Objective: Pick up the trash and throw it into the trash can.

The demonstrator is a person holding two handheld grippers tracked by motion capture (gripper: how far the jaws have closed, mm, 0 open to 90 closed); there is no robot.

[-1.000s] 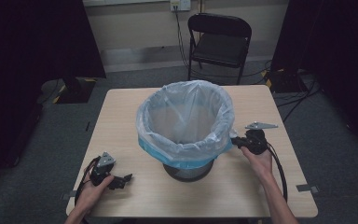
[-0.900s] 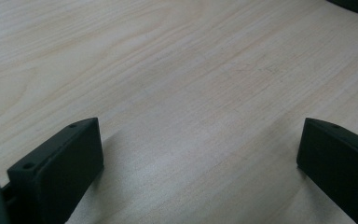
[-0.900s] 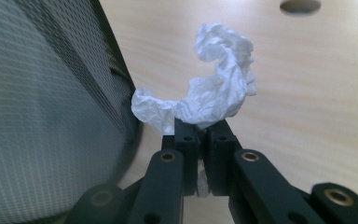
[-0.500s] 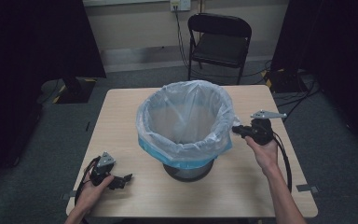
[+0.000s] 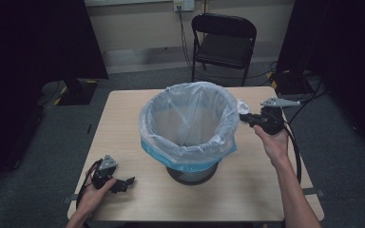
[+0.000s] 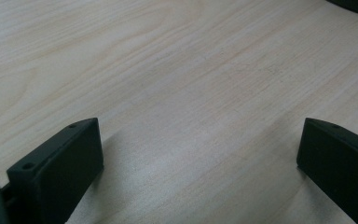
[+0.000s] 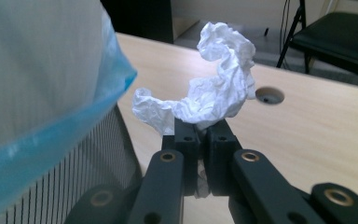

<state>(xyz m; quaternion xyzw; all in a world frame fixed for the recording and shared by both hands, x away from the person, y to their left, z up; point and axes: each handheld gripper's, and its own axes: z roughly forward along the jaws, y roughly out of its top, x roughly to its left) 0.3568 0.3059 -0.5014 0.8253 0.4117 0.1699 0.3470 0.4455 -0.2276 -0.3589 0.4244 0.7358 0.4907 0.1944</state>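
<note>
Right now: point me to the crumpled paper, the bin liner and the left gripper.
crumpled paper (image 7: pixel 216 93), right gripper view, middle of the wad above the jaws.
bin liner (image 5: pixel 188 142), high view, near rim of the bag.
left gripper (image 5: pixel 125 183), high view, between its jaw tips.

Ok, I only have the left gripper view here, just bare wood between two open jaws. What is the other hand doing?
Observer: The right gripper is shut on a crumpled white paper.
Operator: Where is it holding that?
Observer: Raised beside the rim of the bin, on its right, not yet over the opening.
Operator: Is the bin lined?
Observer: Yes, a pale bag is folded over its rim, blue at the edge.
</note>
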